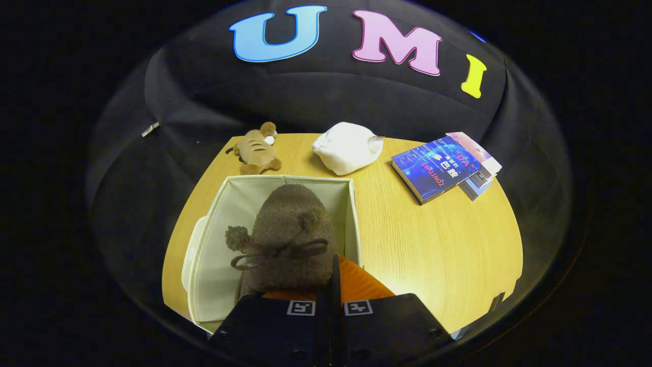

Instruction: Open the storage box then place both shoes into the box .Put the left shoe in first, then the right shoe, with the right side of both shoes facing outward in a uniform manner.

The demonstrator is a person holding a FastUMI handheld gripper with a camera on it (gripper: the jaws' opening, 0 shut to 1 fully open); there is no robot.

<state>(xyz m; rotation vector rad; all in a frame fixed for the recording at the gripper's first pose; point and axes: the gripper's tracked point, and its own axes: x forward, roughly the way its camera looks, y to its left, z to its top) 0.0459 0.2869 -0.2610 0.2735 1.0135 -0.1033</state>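
A brown fuzzy shoe with pom-poms and a dark bow hangs toe-forward over the open cream storage box. My gripper is shut on the shoe's rear edge, the fingers pressed close together with the shoe's collar between them. The shoe sits partly inside the box's opening, toward its right wall. The box's inner floor beneath the shoe is hidden. A pale lid or flap shows at the box's left outer side.
The box stands on a round wooden table. Beyond it lie a small plush toy, a white crumpled cloth and a stack of books to the right. Bare tabletop lies right of the box.
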